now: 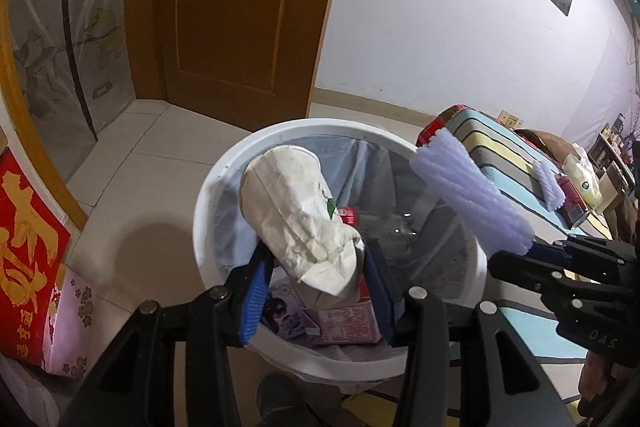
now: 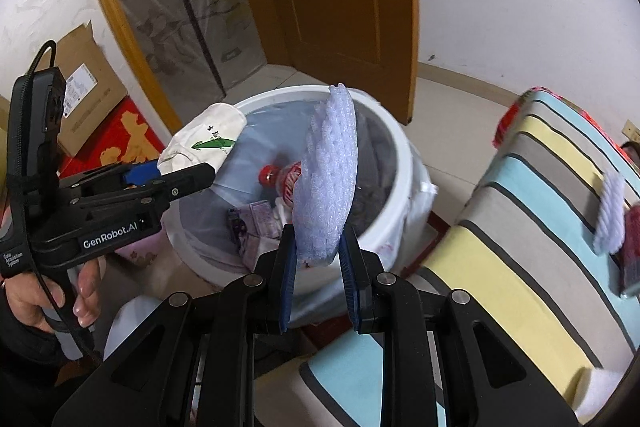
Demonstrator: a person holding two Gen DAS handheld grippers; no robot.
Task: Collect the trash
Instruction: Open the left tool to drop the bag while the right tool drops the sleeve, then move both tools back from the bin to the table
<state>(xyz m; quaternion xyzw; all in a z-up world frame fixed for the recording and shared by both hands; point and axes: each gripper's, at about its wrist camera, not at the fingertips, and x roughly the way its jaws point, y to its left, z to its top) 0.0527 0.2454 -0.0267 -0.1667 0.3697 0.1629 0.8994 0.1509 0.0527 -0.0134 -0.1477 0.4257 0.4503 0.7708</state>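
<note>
My left gripper (image 1: 316, 251) is shut on a crumpled white paper cup (image 1: 292, 211), which hangs tilted above the mouth of a white lined trash bin (image 1: 304, 125). In the right wrist view the same cup (image 2: 208, 139) sticks out of the left gripper (image 2: 188, 169) over the rim of the bin (image 2: 280, 93). My right gripper (image 2: 318, 239) is shut on a pale lilac foam net sleeve (image 2: 328, 179) that stands upright over the bin. The sleeve (image 1: 468, 195) also shows from the left. A red-capped bottle (image 2: 280, 179) and pink packets (image 1: 348, 323) lie inside.
A striped cushioned surface (image 2: 520, 211) to the right carries a second foam net (image 2: 610, 219) and a red pack (image 2: 634, 247). Behind the bin is a wooden door (image 2: 340, 7). A cardboard box (image 2: 84, 87) and a red poster (image 1: 24, 247) stand at the left. A person's hand (image 2: 48, 303) grips the left handle.
</note>
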